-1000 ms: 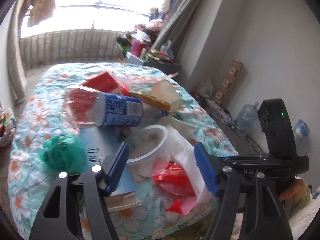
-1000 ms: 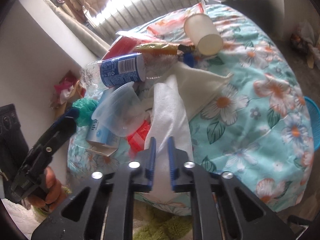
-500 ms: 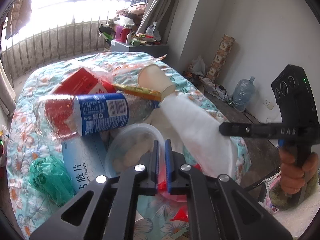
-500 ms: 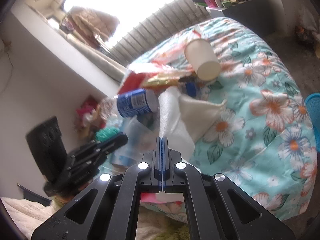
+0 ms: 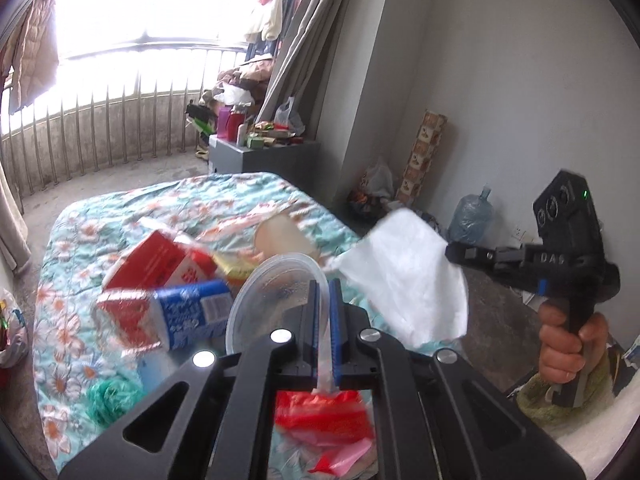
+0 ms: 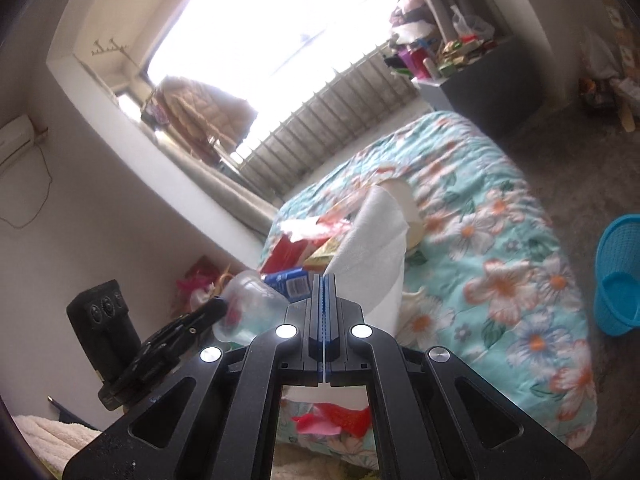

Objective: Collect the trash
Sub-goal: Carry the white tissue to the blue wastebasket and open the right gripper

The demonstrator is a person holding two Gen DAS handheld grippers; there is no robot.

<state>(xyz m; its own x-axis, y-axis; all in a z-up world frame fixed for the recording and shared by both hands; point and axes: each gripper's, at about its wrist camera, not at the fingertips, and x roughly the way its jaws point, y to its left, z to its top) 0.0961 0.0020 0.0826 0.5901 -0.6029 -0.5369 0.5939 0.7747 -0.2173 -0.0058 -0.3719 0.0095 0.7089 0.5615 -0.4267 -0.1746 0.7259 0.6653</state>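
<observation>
Trash lifted off the floral quilt [image 5: 132,216] — left gripper [image 5: 325,316] clamped on a clear cup's [image 5: 272,296] thin, flexible rim, right gripper [image 6: 323,312] pinching limp white tissue [image 6: 376,248].

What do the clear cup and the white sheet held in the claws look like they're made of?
Cup: thin clear plastic, glossy; the bottle behind shows through its wall. Sheet: probably tissue or paper towel, matte white with a faint embossed texture, hanging limp and creased.
</observation>
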